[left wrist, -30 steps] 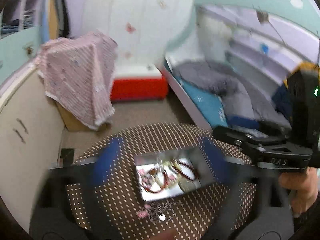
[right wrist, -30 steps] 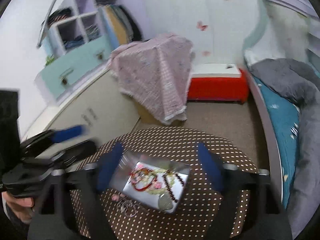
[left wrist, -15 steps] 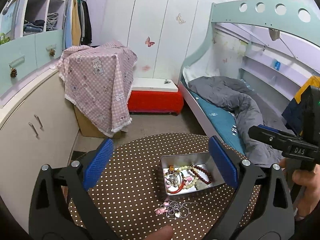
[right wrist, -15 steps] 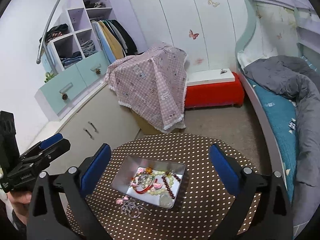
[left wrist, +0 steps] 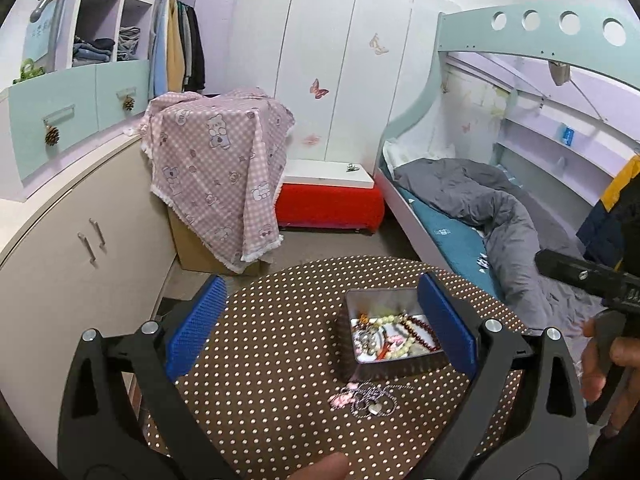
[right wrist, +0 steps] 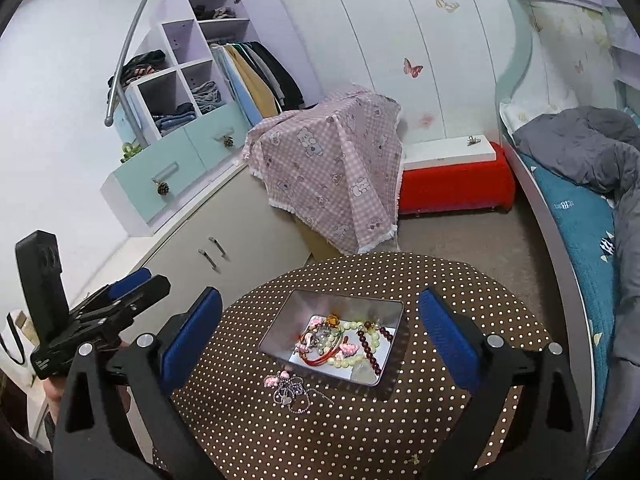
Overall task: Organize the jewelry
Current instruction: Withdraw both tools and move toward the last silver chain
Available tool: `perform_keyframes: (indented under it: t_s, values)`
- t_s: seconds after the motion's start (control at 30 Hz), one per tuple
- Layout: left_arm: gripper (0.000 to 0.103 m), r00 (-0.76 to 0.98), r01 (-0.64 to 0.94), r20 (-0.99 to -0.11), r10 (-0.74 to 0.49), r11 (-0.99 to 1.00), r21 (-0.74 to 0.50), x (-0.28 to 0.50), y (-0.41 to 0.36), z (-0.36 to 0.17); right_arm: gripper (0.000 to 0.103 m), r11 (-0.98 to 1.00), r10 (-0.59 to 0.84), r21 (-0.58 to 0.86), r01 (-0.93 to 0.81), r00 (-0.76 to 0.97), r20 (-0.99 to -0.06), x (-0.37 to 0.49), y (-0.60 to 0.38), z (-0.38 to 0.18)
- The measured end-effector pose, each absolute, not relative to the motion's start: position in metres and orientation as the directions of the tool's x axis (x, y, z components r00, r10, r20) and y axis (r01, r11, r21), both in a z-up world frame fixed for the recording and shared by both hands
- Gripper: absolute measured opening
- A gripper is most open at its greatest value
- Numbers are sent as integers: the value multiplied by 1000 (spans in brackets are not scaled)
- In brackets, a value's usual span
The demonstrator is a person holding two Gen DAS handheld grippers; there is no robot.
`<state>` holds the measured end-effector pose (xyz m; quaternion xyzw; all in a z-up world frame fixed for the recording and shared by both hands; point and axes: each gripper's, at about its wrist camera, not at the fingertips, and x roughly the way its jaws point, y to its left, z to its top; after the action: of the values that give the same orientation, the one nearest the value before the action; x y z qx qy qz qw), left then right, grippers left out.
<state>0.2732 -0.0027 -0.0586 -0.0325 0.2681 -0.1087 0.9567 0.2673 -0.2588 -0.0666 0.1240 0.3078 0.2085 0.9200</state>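
Note:
A silver metal tin (left wrist: 362,295) (right wrist: 344,304) sits on a round table with a brown polka-dot cloth (left wrist: 280,344) (right wrist: 460,280). It holds several bead bracelets and a red cord bracelet (right wrist: 320,340). A silver chain with a heart pendant and pink charms (left wrist: 370,396) (right wrist: 290,390) lies on the cloth just in front of the tin. My left gripper (left wrist: 322,330) is open and empty, held above the table. My right gripper (right wrist: 320,340) is open and empty above the tin. Each gripper shows at the edge of the other's view.
A cream cabinet (left wrist: 80,240) stands left of the table. A box under pink checked cloth (left wrist: 218,160) and a red bench (left wrist: 328,200) stand beyond it. A bed with a grey duvet (left wrist: 480,200) runs along the right.
Both grippers have risen and pulled back from the table, so the tin looks smaller and farther. The left view has swung left. The jaws stay open and the jewelry has not moved.

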Motion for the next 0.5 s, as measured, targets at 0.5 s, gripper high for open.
perform_keyframes:
  t_s: [0.5]
  values:
    - [94, 804, 154, -559, -202, 979, -133, 251, 12, -95, 95, 904, 406, 353, -242, 742, -534, 235, -283, -90]
